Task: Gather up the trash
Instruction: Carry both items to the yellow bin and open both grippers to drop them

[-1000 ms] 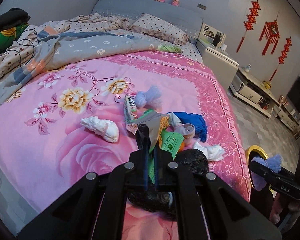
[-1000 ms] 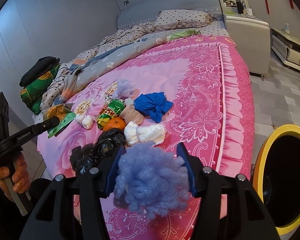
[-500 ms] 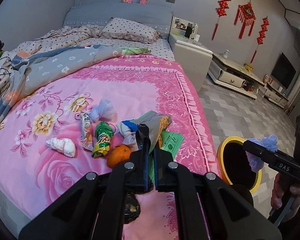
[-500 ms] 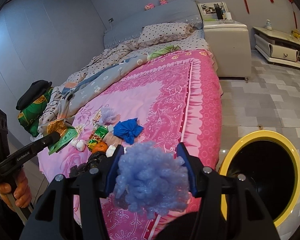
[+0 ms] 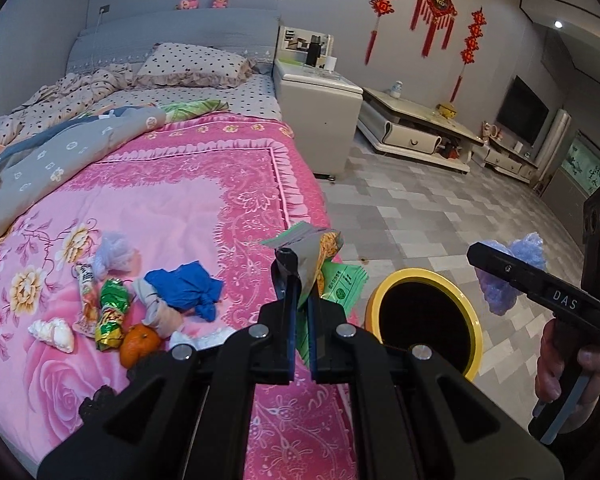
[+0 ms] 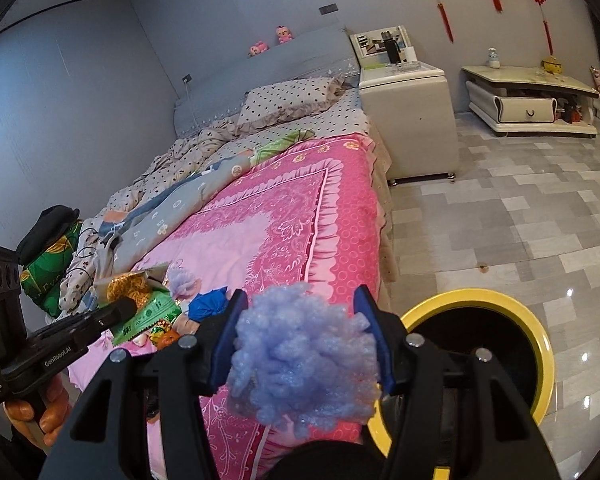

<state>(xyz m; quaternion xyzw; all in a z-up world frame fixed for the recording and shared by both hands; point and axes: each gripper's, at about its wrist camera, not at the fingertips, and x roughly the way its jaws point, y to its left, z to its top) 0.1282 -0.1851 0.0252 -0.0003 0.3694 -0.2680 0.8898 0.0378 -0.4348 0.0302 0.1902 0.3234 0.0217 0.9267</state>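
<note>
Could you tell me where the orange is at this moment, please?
The orange lies on the pink bedspread at lower left of the left wrist view, touching the green snack wrapper and just below the blue cloth.

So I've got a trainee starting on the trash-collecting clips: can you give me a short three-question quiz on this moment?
1. True or false: the left gripper carries nothing.
2. What does the right gripper hold? A) orange B) purple foam wad C) blue cloth
3. What colour is the bin's rim?

Key:
1. False: it is shut on flat wrappers.
2. B, the purple foam wad. The orange and blue cloth lie on the bed.
3. Yellow, on the bin.
</note>
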